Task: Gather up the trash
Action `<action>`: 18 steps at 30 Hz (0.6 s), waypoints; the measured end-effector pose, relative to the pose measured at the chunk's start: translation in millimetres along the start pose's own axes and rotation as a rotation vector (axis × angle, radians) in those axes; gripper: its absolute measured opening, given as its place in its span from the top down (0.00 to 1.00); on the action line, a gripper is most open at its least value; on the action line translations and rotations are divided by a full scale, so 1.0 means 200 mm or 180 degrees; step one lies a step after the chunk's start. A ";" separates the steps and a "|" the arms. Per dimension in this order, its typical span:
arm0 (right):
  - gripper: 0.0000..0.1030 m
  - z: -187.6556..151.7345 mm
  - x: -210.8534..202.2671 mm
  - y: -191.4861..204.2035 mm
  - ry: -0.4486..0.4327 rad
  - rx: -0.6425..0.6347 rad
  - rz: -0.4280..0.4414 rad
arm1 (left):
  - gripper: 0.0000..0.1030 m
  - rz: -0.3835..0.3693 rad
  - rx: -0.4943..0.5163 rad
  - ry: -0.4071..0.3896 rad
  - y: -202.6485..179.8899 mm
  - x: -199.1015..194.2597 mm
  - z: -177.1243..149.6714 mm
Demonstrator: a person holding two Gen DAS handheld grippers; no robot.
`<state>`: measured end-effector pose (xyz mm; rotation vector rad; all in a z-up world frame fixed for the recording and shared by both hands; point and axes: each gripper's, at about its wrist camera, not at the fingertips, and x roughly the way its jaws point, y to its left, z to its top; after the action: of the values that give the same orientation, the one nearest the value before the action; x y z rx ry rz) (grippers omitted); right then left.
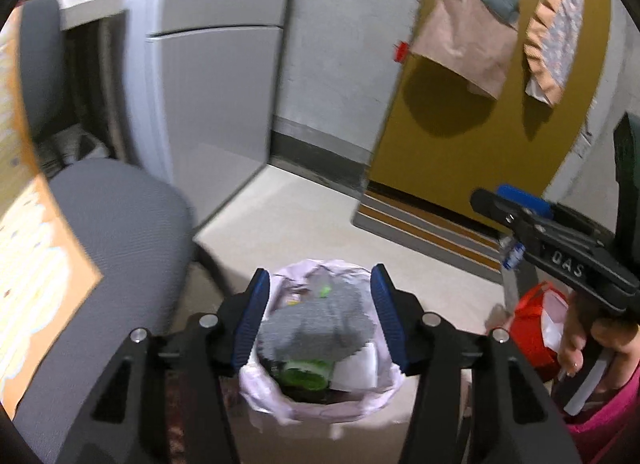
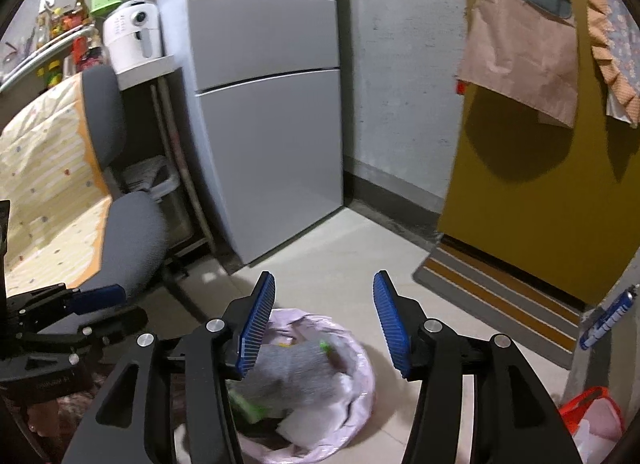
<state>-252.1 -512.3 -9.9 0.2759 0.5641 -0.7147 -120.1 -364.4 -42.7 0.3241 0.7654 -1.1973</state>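
Observation:
A small bin lined with a pale lilac bag [image 1: 380, 396] stands on the floor just below my left gripper [image 1: 320, 284]. Its blue pads [image 1: 252, 320] stand apart and press on nothing. On top of the trash lies a grey knitted cloth [image 1: 316, 324], over a green wrapper [image 1: 308, 374] and white paper [image 1: 360, 372]. My right gripper [image 2: 324, 280] is open and empty, hovering above and behind the same bag [image 2: 360, 364] and grey cloth [image 2: 296, 368]. It also shows at the right of the left wrist view as the right gripper [image 1: 504, 200], held by a hand.
A grey office chair [image 1: 112, 232] stands close on the left, beside a table with a patterned cloth [image 1: 32, 264]. A grey fridge [image 1: 216, 84] and a yellow door [image 1: 460, 136] with a striped mat [image 1: 424, 224] are behind. A red bag [image 1: 532, 328] and a plastic bottle [image 1: 510, 264] sit right of the bin.

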 end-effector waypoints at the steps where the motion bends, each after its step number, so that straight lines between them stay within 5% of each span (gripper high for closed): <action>1: 0.46 0.00 -0.01 0.03 0.0009 -0.0013 0.0069 | 0.49 0.0060 -0.0033 -0.0043 0.02 -0.03 -0.01; 11: 0.18 0.02 -0.15 0.36 0.0127 -0.0187 0.0578 | 0.23 0.0967 -0.0341 -0.0345 0.29 -0.52 -0.18; 18: 0.13 0.01 -0.25 0.57 0.0120 -0.0492 0.0808 | 0.07 0.1526 -0.0776 -0.0323 0.48 -0.81 -0.36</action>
<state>-204.6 -403.0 25.2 0.2123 0.6045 -0.4189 -82.3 -170.5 1.9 0.2251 0.6872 -0.6565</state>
